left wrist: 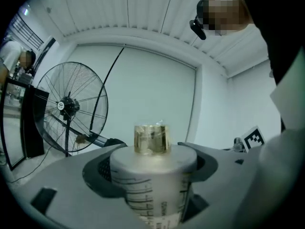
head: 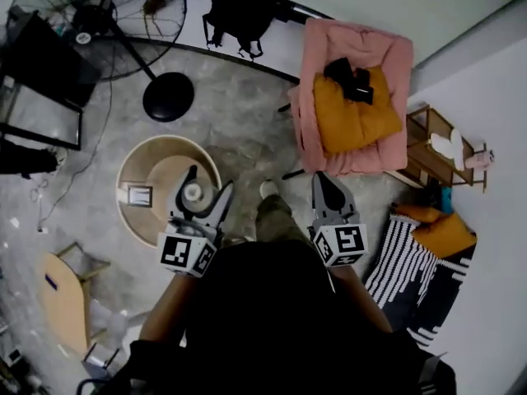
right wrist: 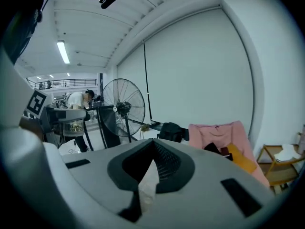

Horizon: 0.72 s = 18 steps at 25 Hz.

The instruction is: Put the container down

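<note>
My left gripper (head: 209,179) is shut on the container (head: 193,192), a white cup with printed graduation marks. I hold it in the air above a round wooden side table (head: 144,164). In the left gripper view the container (left wrist: 152,180) stands upright between the grey jaws, topped by a clear yellowish cap (left wrist: 152,138). My right gripper (head: 319,178) hangs beside my knee with its jaws together. In the right gripper view the right gripper (right wrist: 152,144) shows only a thin whitish strip in the slit between the jaws.
A small framed object (head: 138,194) lies on the table. A standing fan (head: 123,23) with a black base (head: 168,97) is at the back left. A pink armchair (head: 387,64) with an orange cushion is at the right, then a wooden shelf (head: 440,151) and striped rug (head: 412,270).
</note>
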Motion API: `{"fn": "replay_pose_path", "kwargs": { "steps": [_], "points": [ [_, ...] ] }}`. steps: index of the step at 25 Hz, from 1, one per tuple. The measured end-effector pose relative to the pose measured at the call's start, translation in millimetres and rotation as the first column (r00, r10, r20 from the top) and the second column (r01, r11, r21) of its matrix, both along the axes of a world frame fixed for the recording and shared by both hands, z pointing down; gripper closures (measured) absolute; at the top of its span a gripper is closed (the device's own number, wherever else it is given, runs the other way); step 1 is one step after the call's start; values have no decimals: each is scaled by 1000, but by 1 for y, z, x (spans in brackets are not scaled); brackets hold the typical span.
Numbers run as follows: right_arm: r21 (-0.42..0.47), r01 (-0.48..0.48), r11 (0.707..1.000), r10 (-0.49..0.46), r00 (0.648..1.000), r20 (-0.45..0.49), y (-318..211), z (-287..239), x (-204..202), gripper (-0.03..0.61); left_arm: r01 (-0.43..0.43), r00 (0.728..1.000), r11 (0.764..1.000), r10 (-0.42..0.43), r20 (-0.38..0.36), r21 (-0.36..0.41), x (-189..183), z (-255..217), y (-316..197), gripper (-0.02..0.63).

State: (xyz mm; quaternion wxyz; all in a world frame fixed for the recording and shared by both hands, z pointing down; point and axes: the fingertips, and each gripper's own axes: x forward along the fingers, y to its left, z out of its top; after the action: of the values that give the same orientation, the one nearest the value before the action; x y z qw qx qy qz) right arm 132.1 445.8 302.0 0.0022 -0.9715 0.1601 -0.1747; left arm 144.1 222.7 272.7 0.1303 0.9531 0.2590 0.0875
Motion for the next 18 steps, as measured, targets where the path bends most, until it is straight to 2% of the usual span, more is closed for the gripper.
{"fn": "replay_pose_path", "kwargs": {
  "steps": [6,10,14,18],
  "points": [
    [-13,148,989,-148,989,18,-4,11,83,557,155,987,988,-154,38,-18,51,8,-10,264],
    [-13,222,975,-222,975,22,8,10,127,557,231,973,971,-229,31,-66,76,-12,1,264],
    [-10,291,957,-291,957,5,8,12,168,557,303,953,952,-303,-2,-47,96,-18,8,264],
    [-8,391,920,-391,920,28,-15,24,183,557,387,922,922,-386,32,-17,96,-9,-3,264]
  ]
}}
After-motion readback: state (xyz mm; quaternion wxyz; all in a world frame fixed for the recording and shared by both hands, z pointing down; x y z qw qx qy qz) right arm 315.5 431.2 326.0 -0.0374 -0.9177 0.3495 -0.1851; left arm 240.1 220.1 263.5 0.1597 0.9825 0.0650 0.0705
